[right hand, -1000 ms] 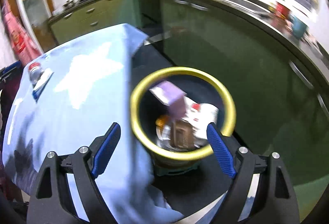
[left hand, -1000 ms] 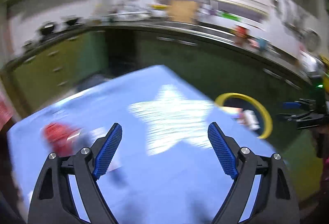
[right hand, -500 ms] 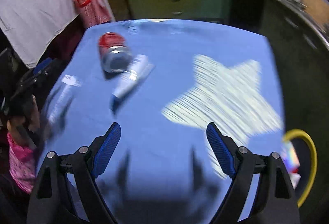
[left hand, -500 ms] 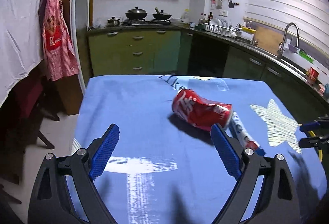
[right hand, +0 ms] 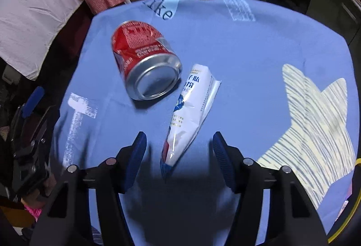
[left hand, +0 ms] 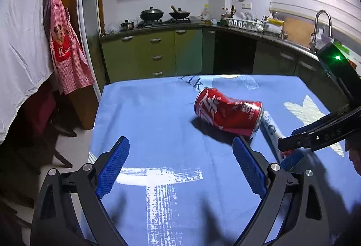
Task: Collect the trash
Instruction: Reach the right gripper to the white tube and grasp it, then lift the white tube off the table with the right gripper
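Note:
A dented red soda can [left hand: 227, 114] lies on its side on the blue tablecloth [left hand: 158, 124]; it also shows in the right wrist view [right hand: 144, 59]. A flattened white and blue carton [right hand: 191, 110] lies beside it, partly seen in the left wrist view [left hand: 270, 128]. My left gripper [left hand: 180, 169] is open and empty, short of the can. My right gripper [right hand: 179, 155] is open, low over the cloth, its fingers either side of the carton's near end. It shows from the side in the left wrist view [left hand: 315, 136].
The yellow rim of the trash bin [right hand: 352, 212] peeks in at the table's right edge. Green kitchen cabinets [left hand: 155, 54] and a counter with a sink [left hand: 320, 27] stand beyond the table. A chair [left hand: 45, 124] and a red apron [left hand: 65, 49] are on the left.
My right gripper swung from above the bin back across the table and came down around the carton's end. My left gripper turned to face the can and moved closer.

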### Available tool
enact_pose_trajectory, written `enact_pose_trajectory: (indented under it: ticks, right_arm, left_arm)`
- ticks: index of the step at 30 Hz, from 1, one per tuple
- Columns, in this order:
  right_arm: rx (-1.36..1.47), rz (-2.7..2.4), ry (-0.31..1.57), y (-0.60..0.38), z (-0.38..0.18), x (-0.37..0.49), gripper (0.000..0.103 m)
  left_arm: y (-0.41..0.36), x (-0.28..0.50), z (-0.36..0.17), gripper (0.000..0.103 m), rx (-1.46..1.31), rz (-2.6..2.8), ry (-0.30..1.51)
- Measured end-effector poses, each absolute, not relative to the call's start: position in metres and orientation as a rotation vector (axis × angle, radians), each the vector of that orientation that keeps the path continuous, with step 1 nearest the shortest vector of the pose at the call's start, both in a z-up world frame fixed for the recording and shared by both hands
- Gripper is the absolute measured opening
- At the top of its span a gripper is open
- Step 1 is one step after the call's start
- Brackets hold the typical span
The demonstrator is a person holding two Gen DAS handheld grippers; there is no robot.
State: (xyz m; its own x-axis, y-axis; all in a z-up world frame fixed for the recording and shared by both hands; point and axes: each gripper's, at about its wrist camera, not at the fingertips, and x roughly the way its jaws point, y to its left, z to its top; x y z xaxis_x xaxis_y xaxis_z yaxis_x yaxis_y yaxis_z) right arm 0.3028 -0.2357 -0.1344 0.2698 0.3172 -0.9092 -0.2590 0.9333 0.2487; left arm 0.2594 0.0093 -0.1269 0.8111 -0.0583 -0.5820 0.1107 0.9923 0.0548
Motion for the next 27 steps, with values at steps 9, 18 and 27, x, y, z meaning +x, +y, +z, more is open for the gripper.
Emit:
enact_pose_trajectory:
  ticks: [9, 18, 27]
  right_arm:
    - [-0.001, 0.341, 1.264, -0.215, -0.148, 0.313, 0.052]
    - [-0.034, 0.317, 1.256, -0.209, -0.148, 0.316, 0.03]
    - [-0.036, 0.328, 1.252, -0.218, -0.147, 0.307, 0.025]
  left_arm:
    - [0.015, 0.263, -0.132, 0.092, 0.065, -0.071, 0.645]
    - [0.015, 0.261, -0.13, 0.092, 0.057, -0.076, 0.644]
    - [0.015, 0.26, -0.129, 0.092, 0.055, -0.078, 0.645]
